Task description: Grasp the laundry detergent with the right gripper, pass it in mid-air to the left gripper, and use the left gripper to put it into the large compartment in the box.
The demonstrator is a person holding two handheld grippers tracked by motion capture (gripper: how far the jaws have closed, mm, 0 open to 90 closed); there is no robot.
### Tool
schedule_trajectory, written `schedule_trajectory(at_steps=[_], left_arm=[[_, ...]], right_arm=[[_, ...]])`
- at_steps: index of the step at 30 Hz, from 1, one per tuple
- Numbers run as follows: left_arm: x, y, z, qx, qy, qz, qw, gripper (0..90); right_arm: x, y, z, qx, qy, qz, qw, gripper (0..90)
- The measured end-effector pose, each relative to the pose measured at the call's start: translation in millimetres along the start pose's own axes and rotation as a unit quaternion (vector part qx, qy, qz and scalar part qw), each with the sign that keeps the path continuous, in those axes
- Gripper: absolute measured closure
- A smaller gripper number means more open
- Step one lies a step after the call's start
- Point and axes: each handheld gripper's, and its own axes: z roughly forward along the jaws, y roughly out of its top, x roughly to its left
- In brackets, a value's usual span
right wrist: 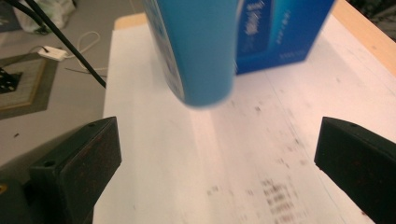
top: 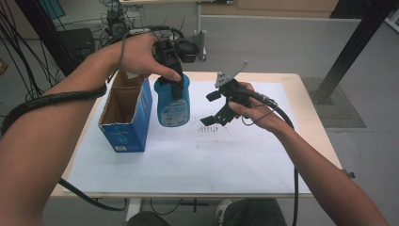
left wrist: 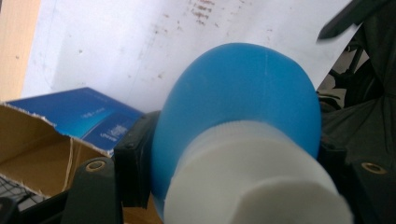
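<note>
Left gripper [top: 175, 84] around raised blue bottle [top: 173, 106].

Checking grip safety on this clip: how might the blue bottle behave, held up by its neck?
The blue bottle hangs clear of the table, clamped in the left claw just below its white cap, so it could swing. Its smooth rounded sides look slippery. Laid down, it would probably roll.

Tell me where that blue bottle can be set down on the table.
Most free: the white sheet toward the person, in front of the blue box and below the blue bottle, which the left hand-held gripper holds off the sheet. The far right corner is bare too. Crowded: the strip between the box and the open right hand-held gripper.
</note>
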Motion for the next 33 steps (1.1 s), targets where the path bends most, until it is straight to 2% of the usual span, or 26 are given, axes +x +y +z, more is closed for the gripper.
schedule_trajectory(at_steps=[4,7,10,14,18,20,23,24,25,26,27,28,29,31,32,33], left_arm=[[6.0,-5.1,-6.2,0.000,0.003,-0.025,0.9997,34.4],[10.8,-8.3,-12.1,0.003,0.002,-0.043,0.9991,34.4],[16.3,-12.5,-21.2,0.001,0.002,-0.064,0.9980,34.5],[23.3,-17.7,-35.0,-0.003,0.011,-0.097,0.9952,34.4],[34.2,-27.2,-51.1,-0.009,0.019,-0.136,0.9905,34.5],[38.9,-32.5,-58.7,-0.021,0.026,-0.171,0.9847,34.6],[46.1,-38.3,-67.9,-0.019,0.040,-0.214,0.9759,34.7],[47.6,-40.2,-69.9,-0.020,0.044,-0.234,0.9712,34.8],[50.3,-42.2,-72.4,-0.017,0.046,-0.240,0.9695,34.8],[54.4,-46.2,-76.9,-0.014,0.047,-0.261,0.9641,34.8],[56.3,-48.5,-79.1,-0.015,0.049,-0.270,0.9616,34.9],[58.0,-50.7,-81.5,-0.018,0.049,-0.281,0.9583,34.9],[61.2,-54.7,-85.4,-0.022,0.049,-0.298,0.9530,34.9],[66.1,-61.4,-91.4,-0.027,0.048,-0.323,0.9448,35.0],[67.8,-63.8,-93.8,-0.029,0.048,-0.331,0.9419,35.0],[70.2,-67.0,-96.6,-0.031,0.049,-0.344,0.9371,35.0]], right_arm=[[-9.9,-12.6,-18.0,0.010,-0.030,0.023,0.9992,0.5],[-18.3,-22.8,-31.8,0.023,-0.060,0.041,0.9971,0.5],[-24.7,-31.2,-43.8,0.032,-0.080,0.059,0.9946,0.5],[-34.2,-44.2,-59.9,0.057,-0.089,0.081,0.9911,0.5],[-39.5,-54.2,-70.5,0.094,-0.103,0.091,0.9861,0.4],[-41.4,-58.3,-74.5,0.109,-0.102,0.097,0.9840,0.4],[-44.6,-62.9,-80.1,0.116,-0.106,0.107,0.9818,0.4],[-46.3,-64.7,-82.8,0.117,-0.109,0.112,0.9807,0.4],[-47.6,-66.1,-84.8,0.120,-0.111,0.118,0.9795,0.4],[-48.8,-67.1,-86.3,0.121,-0.112,0.120,0.9790,0.4],[-49.9,-68.3,-89.5,0.125,-0.118,0.125,0.9770,0.4],[-50.3,-68.5,-91.1,0.127,-0.120,0.127,0.9764,0.4],[-50.7,-68.7,-92.8,0.128,-0.123,0.129,0.9757,0.5],[-52.1,-68.4,-98.1,0.133,-0.133,0.135,0.9728,0.4],[-52.6,-68.0,-100.5,0.136,-0.136,0.137,0.9717,0.4],[-53.0,-67.8,-102.2,0.138,-0.139,0.138,0.9709,0.4]])
